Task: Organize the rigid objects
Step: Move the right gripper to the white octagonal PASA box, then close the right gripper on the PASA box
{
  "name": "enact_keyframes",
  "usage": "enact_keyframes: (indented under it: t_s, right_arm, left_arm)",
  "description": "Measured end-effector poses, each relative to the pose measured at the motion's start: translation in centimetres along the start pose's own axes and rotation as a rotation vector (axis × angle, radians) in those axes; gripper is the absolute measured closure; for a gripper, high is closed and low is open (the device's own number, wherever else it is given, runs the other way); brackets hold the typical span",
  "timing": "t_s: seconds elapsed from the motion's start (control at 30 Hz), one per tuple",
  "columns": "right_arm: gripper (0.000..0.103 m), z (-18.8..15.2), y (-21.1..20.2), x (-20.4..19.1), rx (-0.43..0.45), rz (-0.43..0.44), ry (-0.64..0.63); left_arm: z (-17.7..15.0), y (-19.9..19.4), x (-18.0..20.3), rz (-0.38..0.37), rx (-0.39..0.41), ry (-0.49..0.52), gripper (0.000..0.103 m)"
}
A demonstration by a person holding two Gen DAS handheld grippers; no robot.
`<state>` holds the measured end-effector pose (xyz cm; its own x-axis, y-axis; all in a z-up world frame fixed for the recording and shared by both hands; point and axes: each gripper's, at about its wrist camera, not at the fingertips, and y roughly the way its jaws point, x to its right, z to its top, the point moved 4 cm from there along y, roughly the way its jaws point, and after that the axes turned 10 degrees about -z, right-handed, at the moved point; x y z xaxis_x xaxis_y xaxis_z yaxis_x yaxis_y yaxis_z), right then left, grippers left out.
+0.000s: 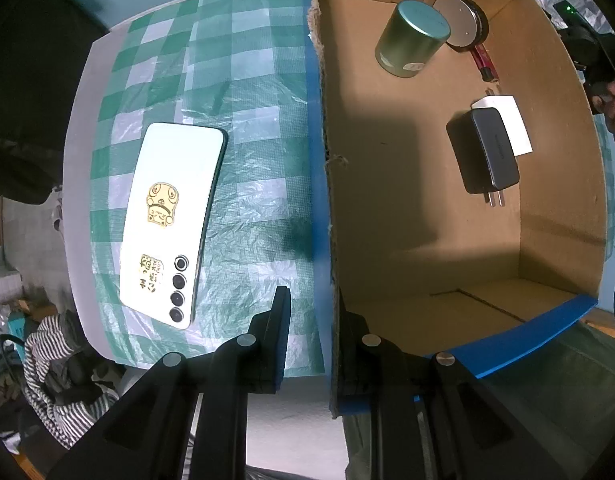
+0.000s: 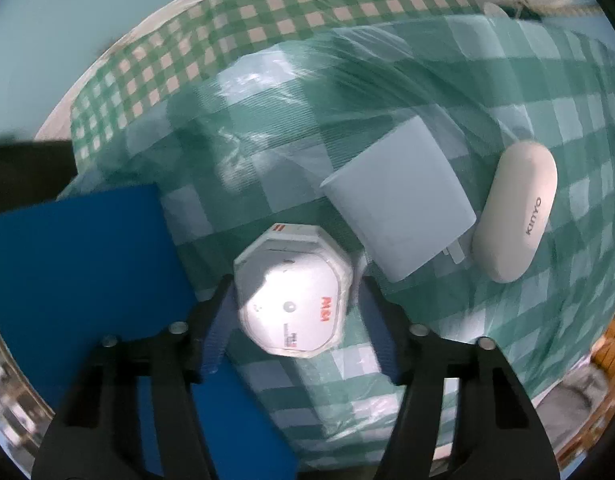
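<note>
The left gripper (image 1: 309, 336) pinches the blue-taped wall of a cardboard box (image 1: 325, 200), its jaws pressed together on the edge, while a white smartphone (image 1: 173, 220) lies face down just beside it on the green checked tablecloth (image 1: 247, 120); deeper in the box sit a black charger (image 1: 483, 152), a white card (image 1: 515, 120), a green tin (image 1: 411, 38) and a round silver disc (image 1: 459, 24). The right gripper (image 2: 293, 316) straddles a white octagonal device (image 2: 293, 300), its left pad touching the device and its right pad showing a narrow gap. Beyond lie a white plug adapter (image 2: 399, 200) and, touching it, a white Kinyo case (image 2: 515, 216).
</note>
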<state>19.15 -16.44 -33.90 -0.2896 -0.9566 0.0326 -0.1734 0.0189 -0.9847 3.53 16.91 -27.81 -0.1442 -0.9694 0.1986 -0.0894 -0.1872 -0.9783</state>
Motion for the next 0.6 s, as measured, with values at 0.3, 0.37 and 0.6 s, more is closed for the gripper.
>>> enact_keyframes:
  t_s: [0.3,0.37,0.6]
  right_arm:
    - [0.049,-1.1,0.1,-0.4,0.038,-0.048,-0.201]
    - [0.049,-1.5,0.1,-0.4,0.047,-0.055,-0.231]
    - [0.049,-2.7,0.3,0.1,0.049,-0.084,-0.320]
  left_arm:
    - [-0.1,0.0,0.1,-0.001,0.002,-0.002,0.085]
    - [-0.1,0.0,0.2,-0.003,0.003,-0.003,0.085]
    - [-0.2,-0.1,0.3,-0.001,0.006,0.000,0.085]
